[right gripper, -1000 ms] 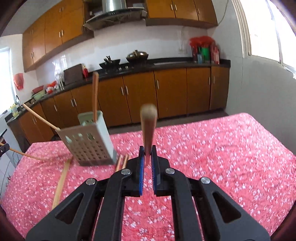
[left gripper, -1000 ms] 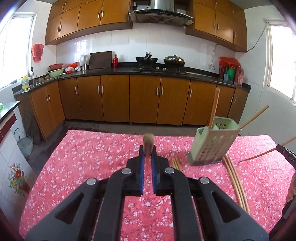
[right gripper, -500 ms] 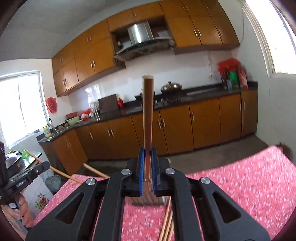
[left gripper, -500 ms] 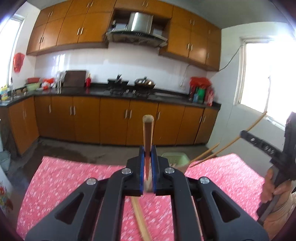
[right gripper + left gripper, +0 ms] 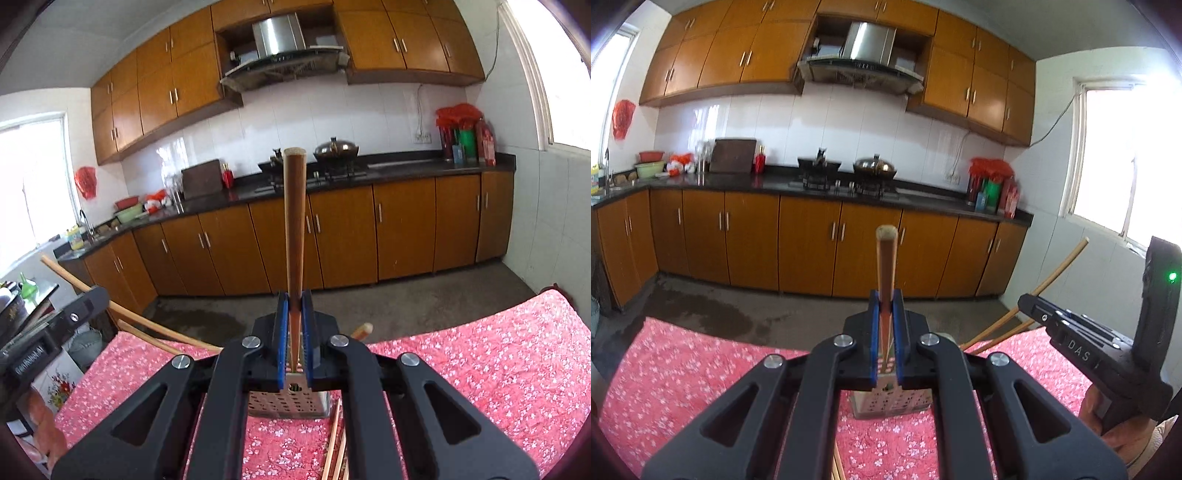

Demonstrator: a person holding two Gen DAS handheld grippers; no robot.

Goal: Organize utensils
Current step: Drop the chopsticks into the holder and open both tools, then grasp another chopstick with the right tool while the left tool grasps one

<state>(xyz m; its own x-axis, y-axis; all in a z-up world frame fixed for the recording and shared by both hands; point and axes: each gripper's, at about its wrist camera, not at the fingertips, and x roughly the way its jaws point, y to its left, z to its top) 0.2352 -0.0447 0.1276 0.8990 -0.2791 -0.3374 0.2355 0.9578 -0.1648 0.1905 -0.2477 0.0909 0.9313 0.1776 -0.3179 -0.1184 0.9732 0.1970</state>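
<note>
My left gripper (image 5: 886,314) is shut on a wooden chopstick (image 5: 885,266) that stands upright between the blue pads. Below it the perforated utensil holder (image 5: 890,400) stands on the red floral tablecloth (image 5: 683,369). My right gripper (image 5: 294,314) is shut on another wooden chopstick (image 5: 294,221), upright above the same holder (image 5: 288,402). Other chopsticks (image 5: 1034,295) lean out of the holder. The right gripper's body (image 5: 1108,350) shows at the right of the left wrist view.
Loose chopsticks (image 5: 338,446) lie on the cloth in front of the holder. The left gripper's body (image 5: 48,332) shows at the left of the right wrist view. Kitchen cabinets (image 5: 812,243) and a counter line the far wall beyond the table's edge.
Both grippers tilted upward and moved in over the holder, so each held chopstick now stands upright above it. The holder sits closer beneath the fingers.
</note>
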